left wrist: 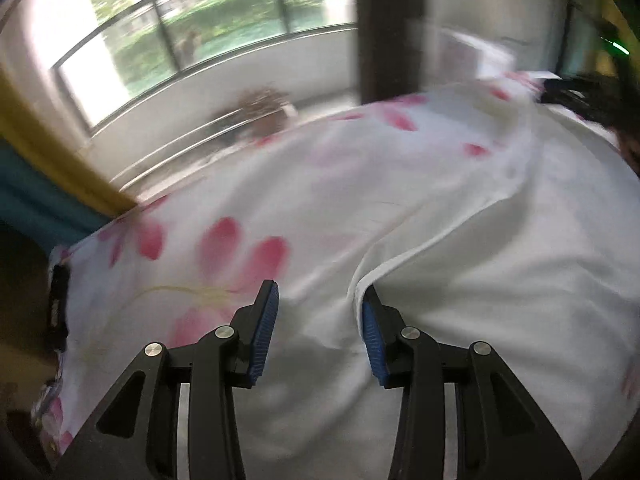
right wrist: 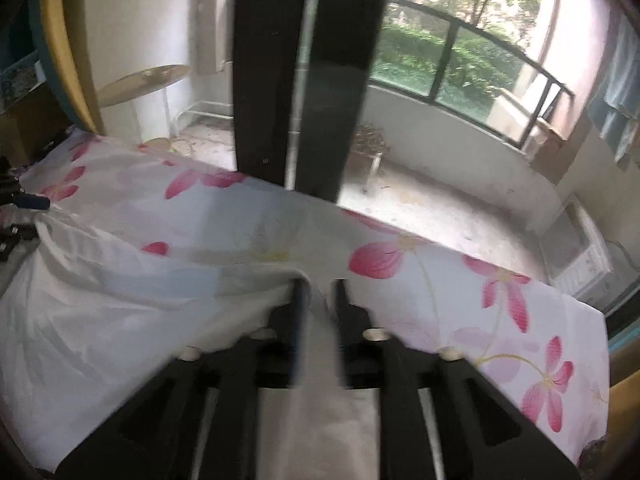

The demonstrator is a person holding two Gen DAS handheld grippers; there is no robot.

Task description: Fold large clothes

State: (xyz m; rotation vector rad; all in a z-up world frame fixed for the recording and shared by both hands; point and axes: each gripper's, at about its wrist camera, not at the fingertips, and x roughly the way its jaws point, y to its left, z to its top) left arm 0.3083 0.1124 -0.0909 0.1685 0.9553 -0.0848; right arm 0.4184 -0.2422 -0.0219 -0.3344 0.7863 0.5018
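garment: plain white cloth garment point(left wrist: 500, 264) lies rumpled on pink-flowered sheet point(left wrist: 224, 240), fold unfinished | left gripper point(left wrist: 318, 312): spread, empty | right gripper point(right wrist: 318, 292): parted around a white fold, grip unclear

My right claw point(right wrist: 319, 286) is smeared by motion, so I cannot tell whether its pads press the white garment point(right wrist: 120, 312) fold. The garment runs past both views' lower edges; the window point(left wrist: 192, 40) is blurred.
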